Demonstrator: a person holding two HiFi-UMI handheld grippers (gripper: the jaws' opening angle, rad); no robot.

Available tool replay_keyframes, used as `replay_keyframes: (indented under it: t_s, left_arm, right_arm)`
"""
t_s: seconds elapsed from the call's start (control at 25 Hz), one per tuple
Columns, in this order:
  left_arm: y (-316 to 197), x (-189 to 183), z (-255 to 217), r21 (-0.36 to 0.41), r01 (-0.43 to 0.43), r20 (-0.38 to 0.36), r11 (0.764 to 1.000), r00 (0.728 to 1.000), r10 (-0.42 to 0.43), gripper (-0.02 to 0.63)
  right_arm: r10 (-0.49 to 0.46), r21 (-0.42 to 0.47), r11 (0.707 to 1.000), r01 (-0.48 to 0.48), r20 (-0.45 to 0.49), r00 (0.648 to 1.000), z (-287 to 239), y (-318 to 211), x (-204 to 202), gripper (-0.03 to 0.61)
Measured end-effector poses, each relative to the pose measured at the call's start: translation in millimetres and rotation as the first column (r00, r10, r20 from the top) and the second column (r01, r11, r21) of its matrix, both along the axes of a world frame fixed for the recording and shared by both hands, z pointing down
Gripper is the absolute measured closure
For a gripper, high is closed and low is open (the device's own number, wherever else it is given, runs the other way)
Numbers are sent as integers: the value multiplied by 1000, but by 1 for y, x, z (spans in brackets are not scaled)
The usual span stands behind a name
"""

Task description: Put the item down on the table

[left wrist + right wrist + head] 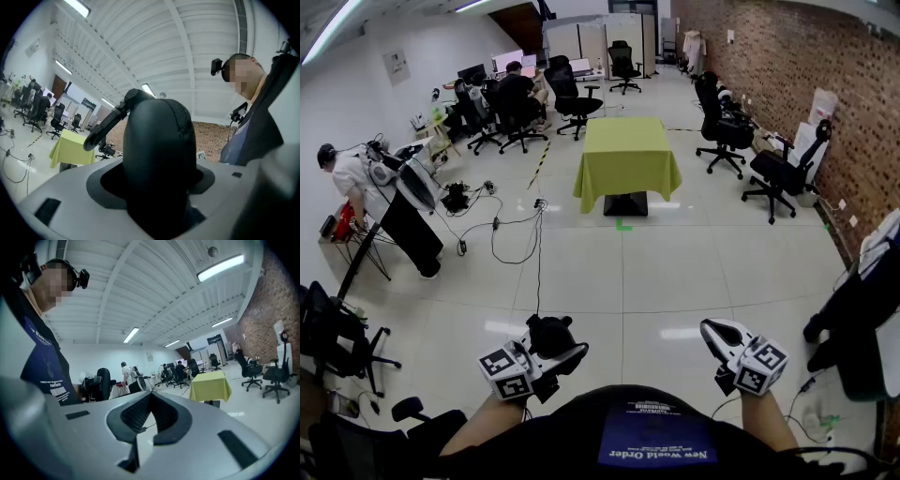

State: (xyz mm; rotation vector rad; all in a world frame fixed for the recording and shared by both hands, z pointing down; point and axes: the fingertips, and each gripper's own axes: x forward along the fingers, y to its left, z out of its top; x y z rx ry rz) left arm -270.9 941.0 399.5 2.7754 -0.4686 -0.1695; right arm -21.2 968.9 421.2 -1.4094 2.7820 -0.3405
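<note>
A black pair of headphones (pixel 547 332) sits between the jaws of my left gripper (pixel 559 345), which is shut on it and held low in front of my body. In the left gripper view the padded ear cup (pixel 159 154) fills the space between the jaws, and the headband (pixel 105 124) arches off to the left. My right gripper (pixel 719 331) hovers at the same height to the right, its jaws closed together with nothing in them (pixel 146 420). The table with a yellow-green cloth (pixel 626 155) stands far ahead across the floor; it also shows small in both gripper views (pixel 70 146) (pixel 212 385).
Black office chairs (pixel 727 131) line the brick wall on the right. Cables (pixel 502 225) trail over the white tiled floor on the left, near a stand and a bending person (pixel 347 183). More chairs and seated people (pixel 517 98) sit at desks at the back left.
</note>
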Motion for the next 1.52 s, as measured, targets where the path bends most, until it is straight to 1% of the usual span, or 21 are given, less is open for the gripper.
replay_keyframes:
  t_s: [0.2,0.36,0.64,0.72,0.84,0.96,1.08,1.24,1.4,1.52]
  left_arm:
    - [1,30,-3,7,-11,-3,1000,1000,11,295]
    - [2,67,-2,0,-19,-7,1000,1000,19,295]
    - [-1,124,6,-23,-62,-9,998,998,62,295]
    - [-4,135,7,-31,-80,-7,996,997,79,295]
    - [-12,141,8,-27,-96,2,995,995,96,295]
    - [-32,136,10,-32,-92,-9,995,996,92,295]
    - [-57,119,14,-41,-94,-21,995,995,93,295]
    - [-106,82,12,-31,-97,-19,995,995,96,295]
    - [-167,38,5,-16,-87,-8,996,996,87,295]
    - [-211,2,3,-8,-65,-12,998,998,65,295]
  right_arm:
    - [15,4,1000,-15,1,1000,0,4,31,591]
    - [24,3,1000,-24,-2,1000,2,10,67,591]
    - [62,-15,998,-62,-2,998,8,16,123,591]
    - [81,-24,996,-80,5,997,10,14,135,591]
    - [90,-36,995,-90,9,996,14,6,140,591]
    - [82,-45,996,-82,1,997,17,-11,133,591]
    - [71,-45,996,-71,-14,997,16,-37,113,591]
    - [70,-30,997,-71,-16,997,7,-88,79,591]
    - [42,-19,999,-42,-13,999,-5,-149,30,591]
    - [28,-10,1000,-28,-3,1000,-11,-197,-3,591]
